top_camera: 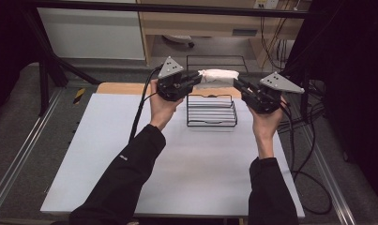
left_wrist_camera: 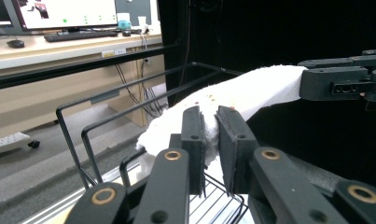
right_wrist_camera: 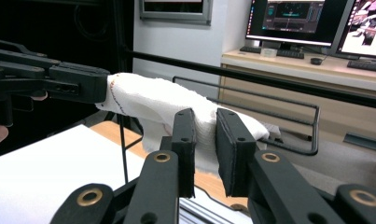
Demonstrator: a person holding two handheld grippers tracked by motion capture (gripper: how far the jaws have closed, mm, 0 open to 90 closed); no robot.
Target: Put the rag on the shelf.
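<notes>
From the high view, you hold the left tool (top_camera: 194, 78) and the right tool (top_camera: 239, 85) up above the far edge of the worktop (top_camera: 107, 154), each gripping one end of a rolled white towel (top_camera: 218, 76). The towel hangs stretched between them in the air, over the back of a black wire rack (top_camera: 211, 111) that stands near the middle of the far edge. A cable trails from each tool toward your side.

In the left gripper view, your left tool (left_wrist_camera: 210, 122) is clamped on the near end of the towel (left_wrist_camera: 251, 91); white cloth is pinched between the two black jaws. The towel runs away to the right tool (left_wrist_camera: 316, 81), which bites its far end. The wire rack (left_wrist_camera: 106, 135) sits below and behind.

In the right gripper view, your right tool (right_wrist_camera: 205, 126) pinches its own end of the towel (right_wrist_camera: 148, 100), cloth bulging between the jaws. The left tool (right_wrist_camera: 90, 86) holds the other end, above the worktop's (right_wrist_camera: 41, 172) far edge.
</notes>
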